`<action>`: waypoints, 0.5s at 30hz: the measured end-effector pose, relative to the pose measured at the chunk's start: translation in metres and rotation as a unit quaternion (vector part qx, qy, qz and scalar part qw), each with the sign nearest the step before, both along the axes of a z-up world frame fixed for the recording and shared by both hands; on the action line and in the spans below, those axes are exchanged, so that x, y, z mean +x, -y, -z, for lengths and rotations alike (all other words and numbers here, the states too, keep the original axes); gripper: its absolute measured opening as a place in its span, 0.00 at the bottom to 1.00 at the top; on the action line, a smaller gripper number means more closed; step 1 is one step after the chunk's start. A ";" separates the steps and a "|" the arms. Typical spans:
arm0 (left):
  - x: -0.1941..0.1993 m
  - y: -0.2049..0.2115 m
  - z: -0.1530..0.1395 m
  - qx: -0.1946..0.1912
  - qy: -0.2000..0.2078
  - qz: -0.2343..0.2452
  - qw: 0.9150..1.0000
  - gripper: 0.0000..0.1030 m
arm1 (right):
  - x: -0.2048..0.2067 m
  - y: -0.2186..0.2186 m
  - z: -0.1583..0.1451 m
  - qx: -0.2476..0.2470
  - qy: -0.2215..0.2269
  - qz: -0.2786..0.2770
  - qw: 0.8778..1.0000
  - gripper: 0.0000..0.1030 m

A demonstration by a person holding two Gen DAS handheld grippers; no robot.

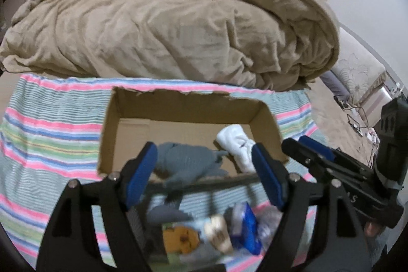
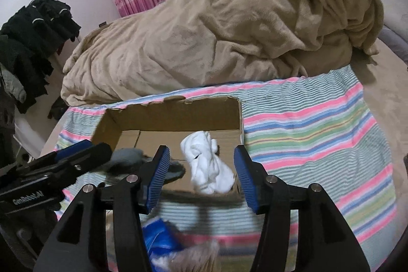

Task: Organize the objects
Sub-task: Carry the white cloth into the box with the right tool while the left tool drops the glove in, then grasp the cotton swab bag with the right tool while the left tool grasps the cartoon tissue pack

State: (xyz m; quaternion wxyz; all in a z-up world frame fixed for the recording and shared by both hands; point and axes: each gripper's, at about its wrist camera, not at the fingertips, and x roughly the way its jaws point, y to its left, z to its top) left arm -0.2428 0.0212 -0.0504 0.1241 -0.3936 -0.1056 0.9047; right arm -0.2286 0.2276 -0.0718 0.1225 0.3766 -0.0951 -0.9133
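Surface: I see a bed (image 2: 377,73) under a striped sheet (image 2: 318,124).
Far side: a heaped tan blanket (image 1: 165,27).
Centre: an open cardboard box (image 2: 163,108) on the sheet.
Near edge: blurred small items (image 1: 211,233) beside the box.

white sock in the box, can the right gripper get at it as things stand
Probably yes. The right gripper is open and empty, with the white sock lying straight ahead between its fingers in the open-topped cardboard box. Nothing covers it; the grey sock lies to its left.
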 end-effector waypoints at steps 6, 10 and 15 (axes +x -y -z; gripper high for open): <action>0.040 0.008 -0.028 0.002 -0.020 0.001 1.000 0.76 | 0.032 0.002 -0.021 0.004 -0.016 -0.006 1.000 0.54; 0.068 0.013 -0.043 0.004 -0.031 -0.002 1.000 0.76 | 0.056 0.003 -0.034 0.006 -0.028 -0.011 1.000 0.59; 0.101 0.019 -0.052 0.009 -0.040 -0.011 0.999 0.89 | 0.086 0.004 -0.046 0.019 -0.048 -0.019 0.999 0.70</action>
